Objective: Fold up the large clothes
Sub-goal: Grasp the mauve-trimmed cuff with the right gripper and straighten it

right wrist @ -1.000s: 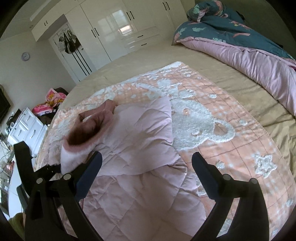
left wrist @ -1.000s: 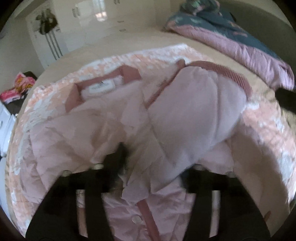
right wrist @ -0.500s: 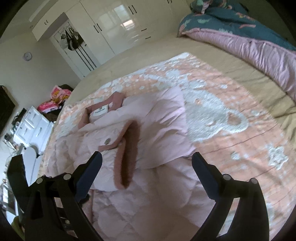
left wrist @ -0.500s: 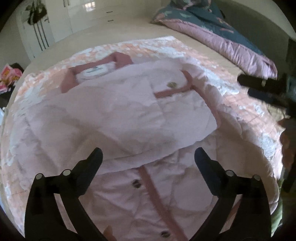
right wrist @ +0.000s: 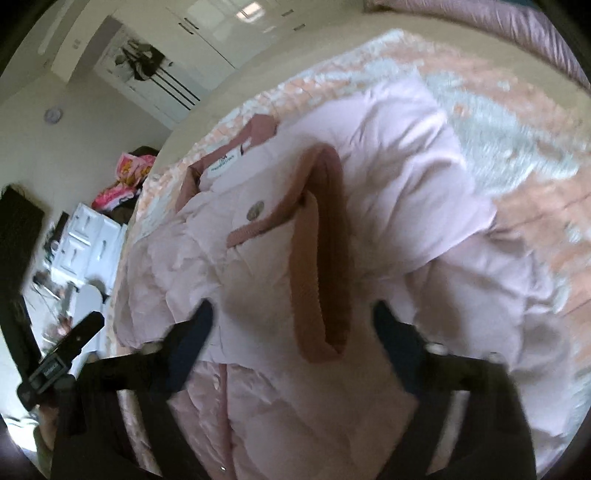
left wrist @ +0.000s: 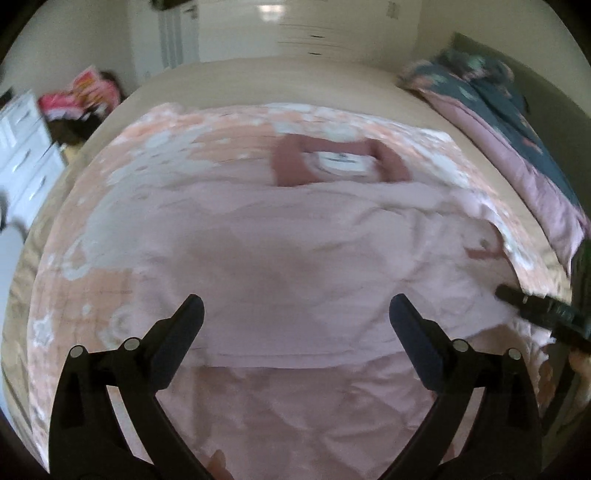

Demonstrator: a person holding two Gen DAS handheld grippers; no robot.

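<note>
A pale pink quilted jacket (left wrist: 295,266) with a dusty-pink collar (left wrist: 332,162) lies on the bed, its sleeves folded across the chest. In the right wrist view the jacket (right wrist: 388,177) shows a sleeve with a dusty-pink ribbed cuff (right wrist: 321,258) lying on its front. My left gripper (left wrist: 295,317) is open and empty above the jacket's left part. My right gripper (right wrist: 291,321) is open, low over the sleeve cuff, which lies between its fingers. The right gripper also shows at the right edge of the left wrist view (left wrist: 532,314).
The jacket rests on a peach and white blanket (left wrist: 147,166) over a beige bed. A pink and teal duvet (left wrist: 517,122) lies bunched at the far right. A white drawer unit (left wrist: 26,158) and bright pink clothes (left wrist: 81,96) stand left of the bed. White wardrobes (right wrist: 229,33) line the far wall.
My left gripper let go of the sleeve, opened, then swung left and pulled back. My right gripper moved down and in over the folded sleeve's cuff.
</note>
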